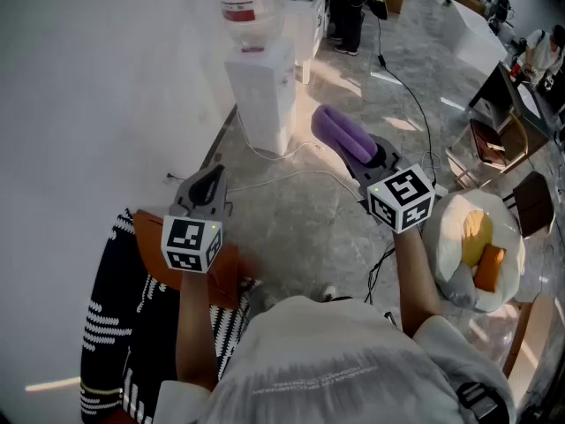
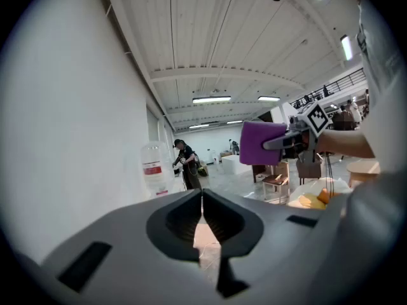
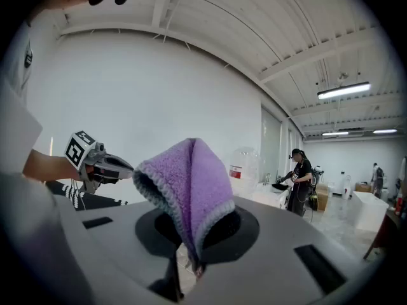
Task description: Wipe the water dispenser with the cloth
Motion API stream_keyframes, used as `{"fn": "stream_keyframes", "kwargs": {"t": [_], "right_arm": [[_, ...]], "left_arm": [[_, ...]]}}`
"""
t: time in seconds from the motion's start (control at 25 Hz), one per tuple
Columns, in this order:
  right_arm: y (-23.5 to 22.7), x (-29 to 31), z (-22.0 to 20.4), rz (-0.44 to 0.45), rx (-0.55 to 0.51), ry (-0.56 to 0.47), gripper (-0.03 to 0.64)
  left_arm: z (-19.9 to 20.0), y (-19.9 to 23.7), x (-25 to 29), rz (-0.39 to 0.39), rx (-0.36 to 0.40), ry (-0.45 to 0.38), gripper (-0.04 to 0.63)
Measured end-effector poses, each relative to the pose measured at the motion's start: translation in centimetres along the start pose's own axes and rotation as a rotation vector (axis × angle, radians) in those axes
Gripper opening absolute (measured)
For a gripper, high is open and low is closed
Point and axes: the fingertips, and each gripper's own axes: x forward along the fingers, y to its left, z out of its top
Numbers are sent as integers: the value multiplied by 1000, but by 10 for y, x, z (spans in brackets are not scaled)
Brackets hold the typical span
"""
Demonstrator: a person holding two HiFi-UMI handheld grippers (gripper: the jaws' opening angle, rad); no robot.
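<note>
Both forearms reach forward. The right gripper clamps a folded purple fleece cloth short of the far white water dispenser. The left gripper has its jaws pressed together, empty.

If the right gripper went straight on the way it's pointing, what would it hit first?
Probably the water dispenser. The right gripper, tongs shut on the purple cloth, aims at it with nothing seen between. Depth is hard to judge.
</note>
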Motion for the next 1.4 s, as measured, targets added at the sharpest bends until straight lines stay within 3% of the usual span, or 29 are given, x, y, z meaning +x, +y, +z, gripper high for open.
{"fn": "stream_keyframes", "kwargs": {"t": [0.4,0.64,1.08,1.4], "right_arm": [[-19,-2,-4,18,-4,-27,51],[-41,-2,-15,35,-37,-16,51],[-88,-3,-39,120,12,-33,52],[-102,37,-53,145,50,-8,52]], "left_arm": [[0,-21,14,2,-3,22,18],[-1,-38,29,37,-18,44,18],[-7,-54,68,118,-77,70,18],[-24,-16,116,98,-96,75,18]]}}
